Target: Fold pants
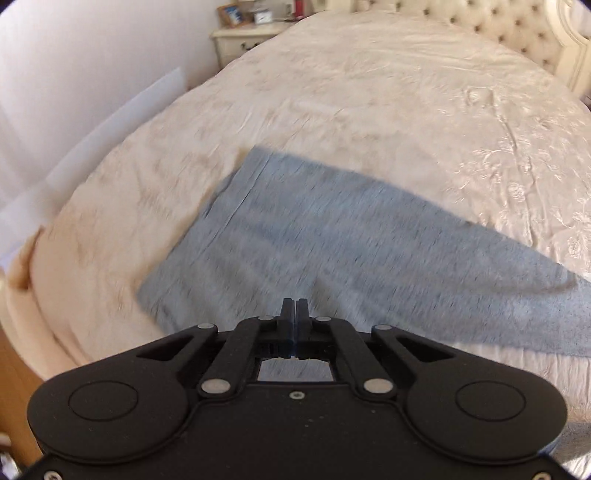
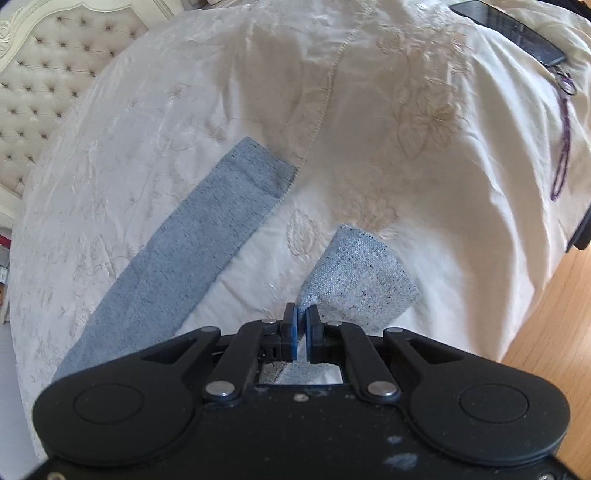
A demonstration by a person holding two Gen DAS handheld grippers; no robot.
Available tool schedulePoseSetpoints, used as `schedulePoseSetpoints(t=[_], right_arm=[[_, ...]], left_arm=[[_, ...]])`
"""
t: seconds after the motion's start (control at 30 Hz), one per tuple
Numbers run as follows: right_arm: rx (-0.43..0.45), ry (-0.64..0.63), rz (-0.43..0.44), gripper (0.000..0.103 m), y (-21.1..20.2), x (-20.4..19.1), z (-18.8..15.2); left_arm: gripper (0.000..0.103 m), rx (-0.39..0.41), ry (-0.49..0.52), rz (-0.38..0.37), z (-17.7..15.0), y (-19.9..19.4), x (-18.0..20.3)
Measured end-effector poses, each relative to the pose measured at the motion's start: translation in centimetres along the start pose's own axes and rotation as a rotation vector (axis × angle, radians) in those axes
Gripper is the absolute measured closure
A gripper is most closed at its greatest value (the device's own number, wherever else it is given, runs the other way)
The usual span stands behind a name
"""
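Left gripper (image 1: 296, 306) is clenched, apparently on a pants (image 1: 314, 236) edge; right gripper (image 2: 301, 314) grasps one leg (image 2: 354, 277), lifting for the fold.

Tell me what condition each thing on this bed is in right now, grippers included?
Grey pants: spread on the bedspread, not yet folded.
Far pant leg: flat.
Near pant leg: end lifted.
Left gripper: shut; grip unclear.
Right gripper: shut on the near leg.
Phone: lying flat, screen dark.
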State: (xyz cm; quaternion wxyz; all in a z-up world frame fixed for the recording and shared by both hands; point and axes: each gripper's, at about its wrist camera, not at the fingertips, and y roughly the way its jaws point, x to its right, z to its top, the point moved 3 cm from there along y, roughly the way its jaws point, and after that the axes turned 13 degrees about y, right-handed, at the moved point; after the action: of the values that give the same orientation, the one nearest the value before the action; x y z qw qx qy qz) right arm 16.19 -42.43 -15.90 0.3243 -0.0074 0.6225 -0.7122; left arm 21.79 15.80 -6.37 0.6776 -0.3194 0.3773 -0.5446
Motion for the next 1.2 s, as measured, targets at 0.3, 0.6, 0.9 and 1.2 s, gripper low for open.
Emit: schedulePoseSetpoints(t=[0.3, 0.6, 0.9, 1.2], right_arm=[[0.039, 0.015, -0.015, 0.098, 1.3, -1.6, 0.6], [0.06, -0.029, -0.107, 0.098, 0.7, -0.7, -1.2], [0.07, -0.063, -0.109, 0.098, 0.7, -1.7, -2.4], [0.078, -0.028, -0.116, 0.098, 0.4, -1.0, -2.3]], left_arm=[[0.088, -0.153, -0.015, -0.19, -3.9, 3.5, 1.1], [0.061, -0.278, 0.01, -0.208, -10.0, 5.3, 0.3], [0.052, -0.346, -0.084, -0.214, -11.3, 7.8, 0.4], [0.052, -0.382, -0.155, -0.23, -11.3, 11.1, 0.6]])
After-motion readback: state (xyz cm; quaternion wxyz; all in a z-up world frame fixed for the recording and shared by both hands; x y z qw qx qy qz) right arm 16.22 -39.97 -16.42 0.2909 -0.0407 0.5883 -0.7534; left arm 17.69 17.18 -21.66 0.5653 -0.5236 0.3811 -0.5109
